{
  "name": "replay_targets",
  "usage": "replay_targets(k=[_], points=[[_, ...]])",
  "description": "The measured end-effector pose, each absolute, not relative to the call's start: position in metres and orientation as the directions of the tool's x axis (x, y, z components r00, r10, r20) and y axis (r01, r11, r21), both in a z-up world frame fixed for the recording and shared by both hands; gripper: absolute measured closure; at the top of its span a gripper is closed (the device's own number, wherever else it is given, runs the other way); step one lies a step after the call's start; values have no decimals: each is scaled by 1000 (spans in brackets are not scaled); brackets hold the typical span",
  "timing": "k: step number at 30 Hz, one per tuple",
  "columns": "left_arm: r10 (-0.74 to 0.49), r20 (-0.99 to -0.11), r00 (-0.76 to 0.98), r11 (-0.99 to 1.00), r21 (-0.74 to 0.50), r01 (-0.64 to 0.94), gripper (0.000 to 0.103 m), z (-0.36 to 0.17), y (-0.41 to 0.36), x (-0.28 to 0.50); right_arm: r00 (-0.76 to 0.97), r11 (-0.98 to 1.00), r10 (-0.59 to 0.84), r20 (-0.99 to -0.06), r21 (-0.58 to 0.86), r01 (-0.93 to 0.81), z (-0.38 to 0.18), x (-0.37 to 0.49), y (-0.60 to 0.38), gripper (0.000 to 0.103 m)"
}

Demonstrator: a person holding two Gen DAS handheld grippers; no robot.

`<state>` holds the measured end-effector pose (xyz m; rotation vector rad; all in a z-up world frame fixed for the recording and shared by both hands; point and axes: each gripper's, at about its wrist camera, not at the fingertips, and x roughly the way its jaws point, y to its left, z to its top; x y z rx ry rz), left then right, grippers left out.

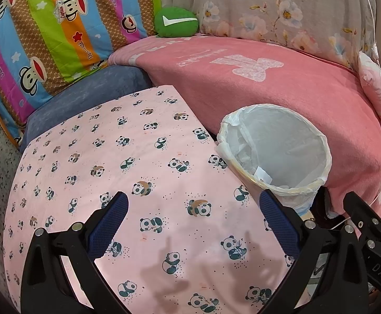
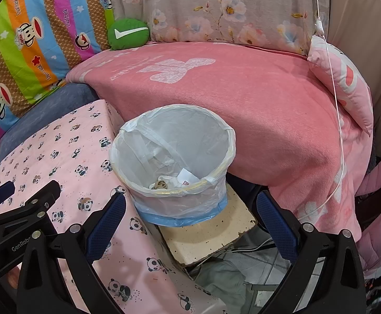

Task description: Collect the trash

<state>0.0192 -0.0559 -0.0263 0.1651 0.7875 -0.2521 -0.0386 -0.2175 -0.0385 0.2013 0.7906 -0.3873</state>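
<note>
A small bin lined with a white plastic bag stands on a beige block beside the panda-print table. Crumpled paper and a brown scrap lie at its bottom. It also shows in the left wrist view, right of the panda cloth. My left gripper is open and empty above the cloth. My right gripper is open and empty, just in front of the bin. The left gripper's body shows at the lower left of the right wrist view.
A pink blanket covers the seat behind the bin. A green cushion, a striped monkey-print quilt and a floral cloth stand at the back. A thin white cord hangs at the right. Cloth and cables lie on the floor.
</note>
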Motion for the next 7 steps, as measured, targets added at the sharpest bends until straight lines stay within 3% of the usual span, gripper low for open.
replay_targets(k=[7], points=[[-180, -724, 666, 955, 35, 296, 7, -28, -56, 19, 641, 908, -266, -720, 36, 417, -37, -41, -218, 4]])
